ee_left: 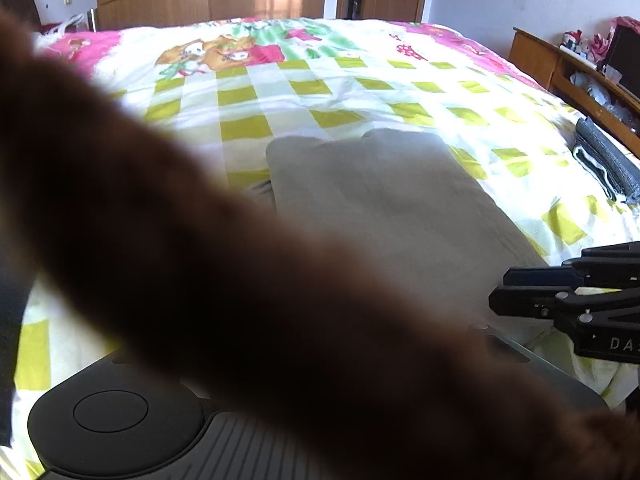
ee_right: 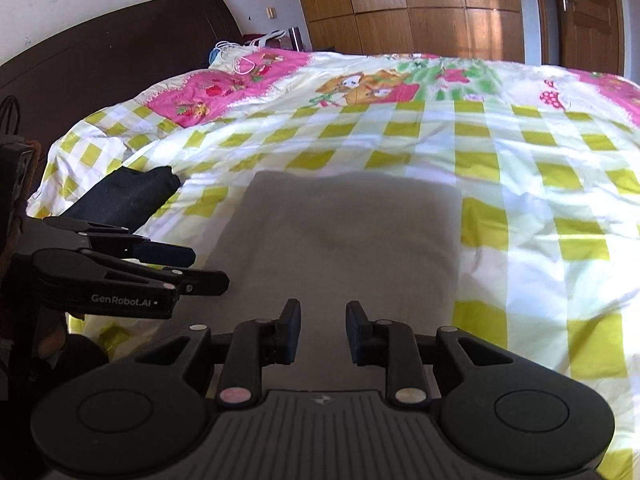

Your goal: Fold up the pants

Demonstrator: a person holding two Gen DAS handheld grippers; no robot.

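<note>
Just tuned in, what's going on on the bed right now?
A person with a gripper in each hand is folding grey pants on the checked bedspread. The pants lie flat, already folded into a rough rectangle. The right gripper is open above their near edge, holding nothing. The left gripper is at their left edge; I cannot tell its state, and a blurred brown shape blocks its own camera.

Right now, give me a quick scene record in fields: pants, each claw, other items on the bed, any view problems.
pants: grey pants lying flat on the checked bedspread, far edge squared
right claw: open, over the near end of the pants, holding nothing
left claw: beside the pants' left edge; open or shut unclear
other items: dark garment left; folded grey stack right
view problems: left wrist view largely blocked by a blurred brown shape
</note>
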